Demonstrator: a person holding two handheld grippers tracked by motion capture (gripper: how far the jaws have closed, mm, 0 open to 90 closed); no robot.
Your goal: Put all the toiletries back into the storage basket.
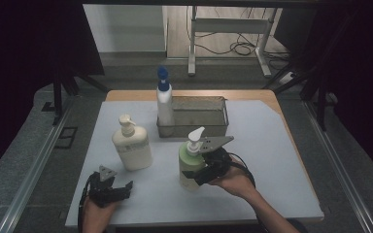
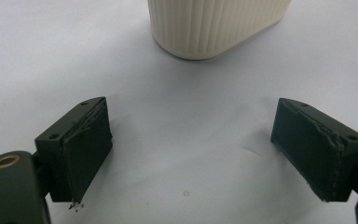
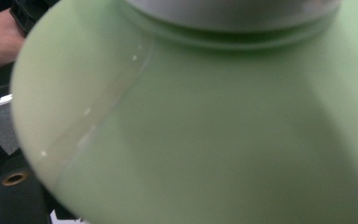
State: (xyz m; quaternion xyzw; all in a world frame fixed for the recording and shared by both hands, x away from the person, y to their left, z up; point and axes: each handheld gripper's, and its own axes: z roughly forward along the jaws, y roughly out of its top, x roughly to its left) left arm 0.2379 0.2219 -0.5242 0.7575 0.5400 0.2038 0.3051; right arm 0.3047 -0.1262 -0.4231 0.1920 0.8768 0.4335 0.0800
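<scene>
While the left claw (image 1: 121, 187) rests spread apart on the worktop (image 1: 272, 145) near the cream pump bottle (image 1: 132, 145), the right claw (image 1: 194, 175) brackets the green pump bottle (image 1: 190, 165) low on its body, likely for a steady lift; whether it's actually clamped, one cannot tell.

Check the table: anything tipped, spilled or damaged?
Nothing tipped or spilled: the green pump bottle, cream pump bottle and blue-capped bottle stand upright. One oddity: the pads on the left gripper fingers look frayed and peeling at the edges.
</scene>
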